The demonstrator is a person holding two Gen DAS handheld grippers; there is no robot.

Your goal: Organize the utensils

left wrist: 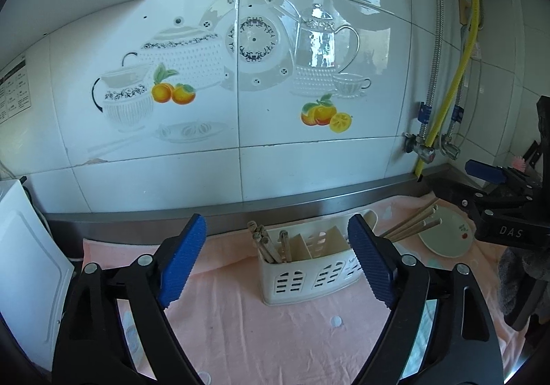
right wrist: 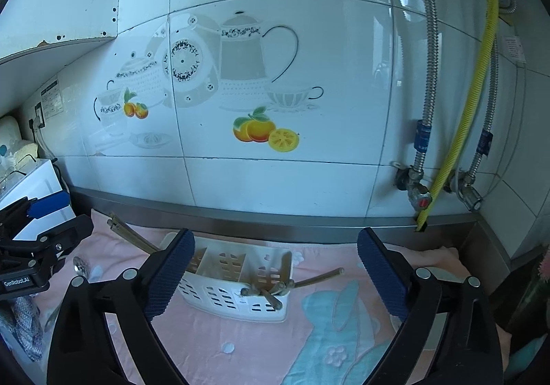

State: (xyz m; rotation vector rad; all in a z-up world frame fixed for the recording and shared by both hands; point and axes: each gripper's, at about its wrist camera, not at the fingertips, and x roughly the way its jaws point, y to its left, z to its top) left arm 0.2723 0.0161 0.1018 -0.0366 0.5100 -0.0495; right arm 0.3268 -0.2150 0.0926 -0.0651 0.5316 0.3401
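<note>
left gripper (left wrist: 280, 263): jaws wide apart, nothing in them, lower centre
right gripper (right wrist: 275, 275): gaping too, carrying nothing
utensil caddy (left wrist: 302, 276): chopsticks (left wrist: 266, 242) upright in an end slot, probably sorted by type

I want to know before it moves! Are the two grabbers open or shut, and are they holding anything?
Left gripper: open, holding nothing.
Right gripper: open, holding nothing.

Left tool (left wrist: 278, 261) wide apart, empty, white utensil caddy (left wrist: 309, 273) holding chopsticks (left wrist: 266, 242), pink cloth (left wrist: 275, 333), plate (left wrist: 447, 232)
</note>
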